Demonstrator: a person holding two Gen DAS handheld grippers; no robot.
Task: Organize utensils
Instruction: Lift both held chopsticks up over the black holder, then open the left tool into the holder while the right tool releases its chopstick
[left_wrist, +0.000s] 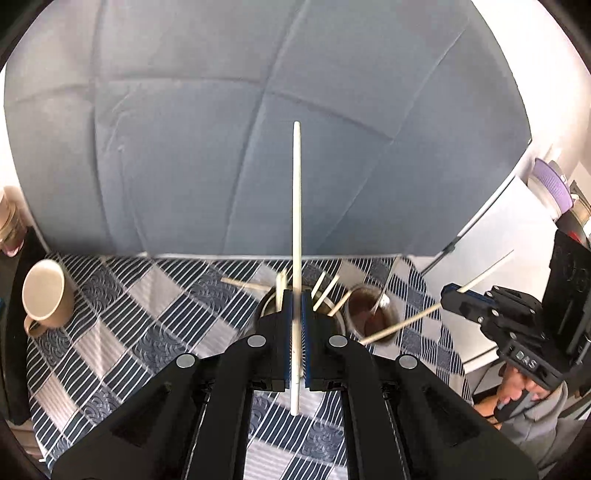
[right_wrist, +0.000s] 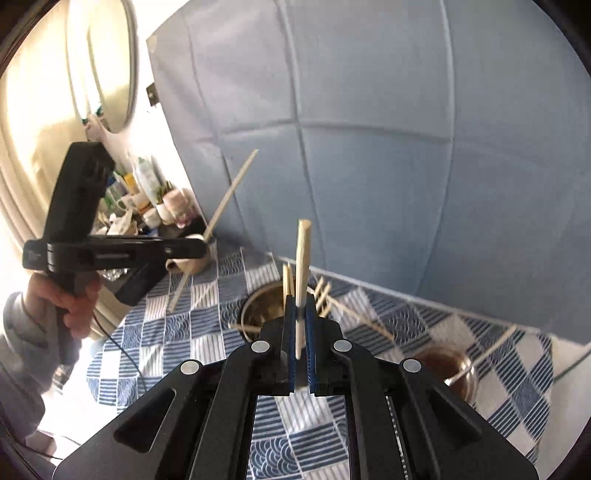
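My left gripper (left_wrist: 295, 297) is shut on a long pale chopstick (left_wrist: 296, 203) that stands up between its blue pads, above the table. My right gripper (right_wrist: 300, 308) is shut on a wooden chopstick (right_wrist: 302, 258), also upright. Below both, a steel cup (left_wrist: 267, 301) (right_wrist: 264, 308) holds several more chopsticks (left_wrist: 325, 290) (right_wrist: 320, 293), leaning outwards. A second steel cup (left_wrist: 371, 314) (right_wrist: 456, 369) beside it holds a spoon (left_wrist: 384, 301). The left wrist view shows the right gripper (left_wrist: 448, 293) with its slanted chopstick (left_wrist: 402, 323). In the right wrist view the left gripper (right_wrist: 203, 245) carries its chopstick (right_wrist: 231, 194).
A blue-and-white checked cloth (left_wrist: 122, 321) covers the table. A tan mug (left_wrist: 42, 295) lies on its side at the left. A blue-grey quilted panel (left_wrist: 258, 129) stands behind the table. Bottles and jars (right_wrist: 147, 192) crowd a shelf at the far left. A person's hand (right_wrist: 72, 299) grips the left tool.
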